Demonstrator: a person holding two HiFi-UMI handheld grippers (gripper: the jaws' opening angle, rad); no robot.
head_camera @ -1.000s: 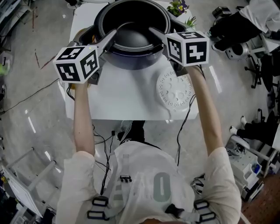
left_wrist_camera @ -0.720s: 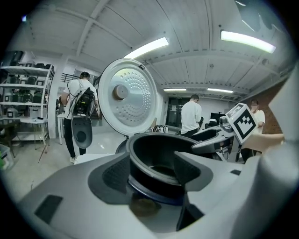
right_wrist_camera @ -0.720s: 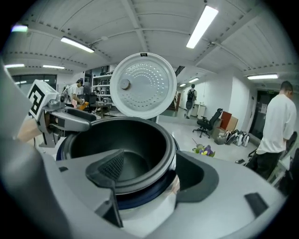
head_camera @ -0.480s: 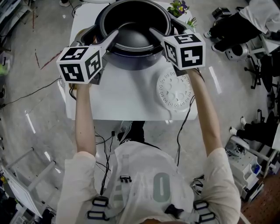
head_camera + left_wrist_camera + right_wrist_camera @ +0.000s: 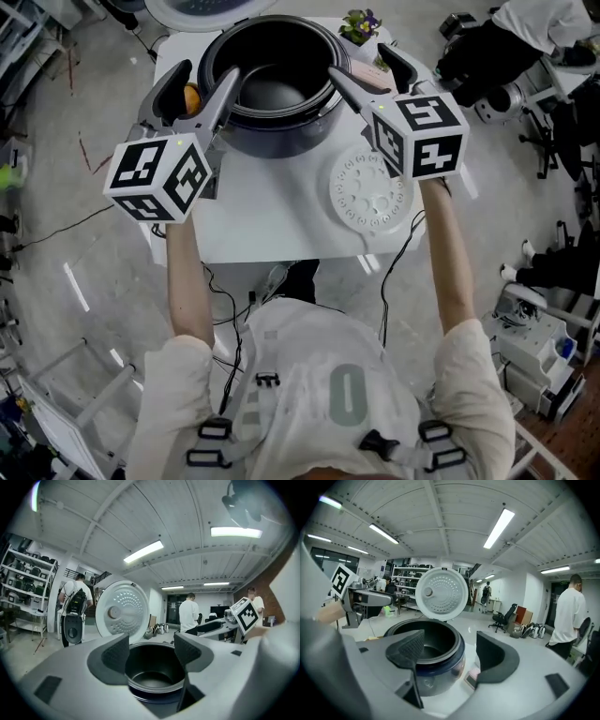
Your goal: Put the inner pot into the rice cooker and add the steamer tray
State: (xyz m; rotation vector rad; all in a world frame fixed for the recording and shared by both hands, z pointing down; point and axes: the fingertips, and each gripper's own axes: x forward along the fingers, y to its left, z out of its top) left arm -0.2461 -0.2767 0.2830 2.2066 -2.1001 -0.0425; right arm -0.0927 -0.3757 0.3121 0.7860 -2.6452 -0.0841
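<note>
White worktop (image 5: 272, 220) fills the middle of the head view, and everything I'm working with stands on it. The dark, glossy rice cooker (image 5: 281, 141) sits at the top centre of that view. Its round lid (image 5: 441, 594) is thrown open and stands upright behind it, the pale dotted underside facing me. The black inner pot (image 5: 272, 94) is down inside the cooker, with its rim showing as a ring just within the cooker's top edge. The white steamer tray (image 5: 372, 192), a flat disc full of holes, lies on the worktop just beside the cooker, below and to the right of it in the head view, and not in the cooker. My left tool (image 5: 151, 644) is at the upper left of the cooker in the head view, its jaws spread wide. In the left gripper view the pot's mouth shows low in the gap between them, and the pads touch nothing. My right tool (image 5: 450, 644) is at the cooker's upper right, its jaws also wide apart and gripping nothing. In the right gripper view its left pad overlaps the cooker's rim in the picture, and the cooker's wall and bare worktop show between the pads. Each tool carries its marker cube nearer to me, the left cube (image 5: 157, 178) at centre left and the right cube (image 5: 422, 136) covering the tray's upper right edge. A small flowering plant (image 5: 359, 23) stands at the worktop's far edge.
</note>
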